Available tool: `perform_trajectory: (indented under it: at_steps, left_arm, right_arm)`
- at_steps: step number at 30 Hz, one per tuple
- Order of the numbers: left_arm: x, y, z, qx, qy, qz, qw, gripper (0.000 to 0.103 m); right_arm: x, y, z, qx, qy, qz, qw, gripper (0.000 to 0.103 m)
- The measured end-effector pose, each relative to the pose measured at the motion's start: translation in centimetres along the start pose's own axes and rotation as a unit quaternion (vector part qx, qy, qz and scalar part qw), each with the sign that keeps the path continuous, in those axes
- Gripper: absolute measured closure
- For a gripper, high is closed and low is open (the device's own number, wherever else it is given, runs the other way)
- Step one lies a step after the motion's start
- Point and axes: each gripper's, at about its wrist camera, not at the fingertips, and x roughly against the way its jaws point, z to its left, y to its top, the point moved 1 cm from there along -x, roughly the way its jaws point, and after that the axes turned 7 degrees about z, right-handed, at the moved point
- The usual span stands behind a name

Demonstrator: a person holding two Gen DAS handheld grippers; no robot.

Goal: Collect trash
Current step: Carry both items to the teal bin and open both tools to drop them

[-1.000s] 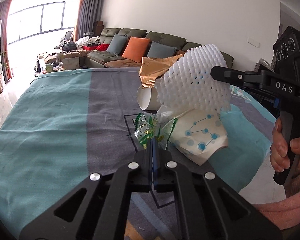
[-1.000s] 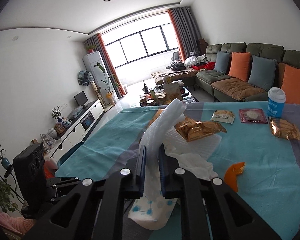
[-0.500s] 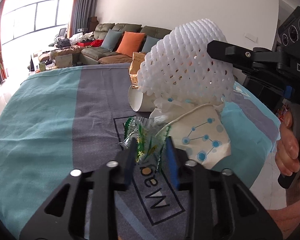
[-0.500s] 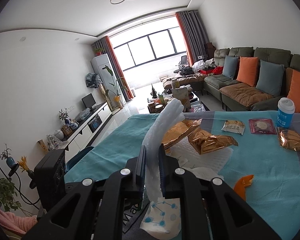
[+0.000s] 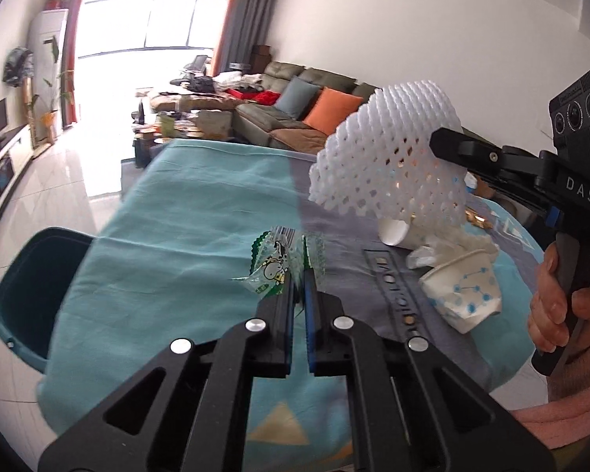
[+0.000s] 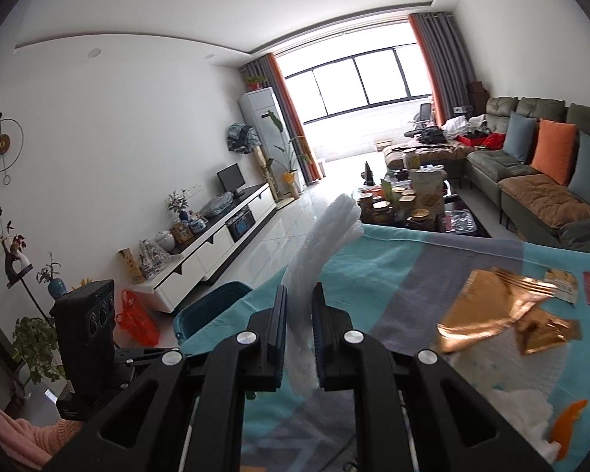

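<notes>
A green sofa with an orange cushion faces a white TV cabinet.

White foam net, teal-and-grey tablecloth, green-edged wrapper

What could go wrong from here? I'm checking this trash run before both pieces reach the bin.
1. The left hand-held gripper pinches only one edge of the green candy wrapper; it might slip out short of the teal bin.
2. The foam net in the right hand-held gripper is bulky and could snag the paper cup.
</notes>
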Motion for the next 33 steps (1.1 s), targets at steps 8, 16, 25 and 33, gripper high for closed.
perform_trajectory:
  at_steps: [8,16,25,33]
  left_arm:
    - [3.7,0.2,11.0,0.092,0.131,0.002,0.9871,0.098]
    - [3.7,-0.2,18.8,0.135,0.168,0.028,0.9762,0.098]
    - [0.8,0.1,23.3,0.166,0.196,0.070,0.9640,0.097]
    - [-2.3,-0.2,26.7,0.207,0.190,0.100,0.9546,0.092]
  right_arm:
    - [-11.0,3.1,5.0,0.002,0.088,0.065,0.994,0.092]
    - [-19.9,3.9,8.9,0.007,0.111,0.138,0.984,0.092]
    - [-27.7,3.2,11.7,0.013,0.089,0.202,0.975,0.091]
    - [-32.5,2.0,13.1,0.015,0.064,0.258,0.964,0.085]
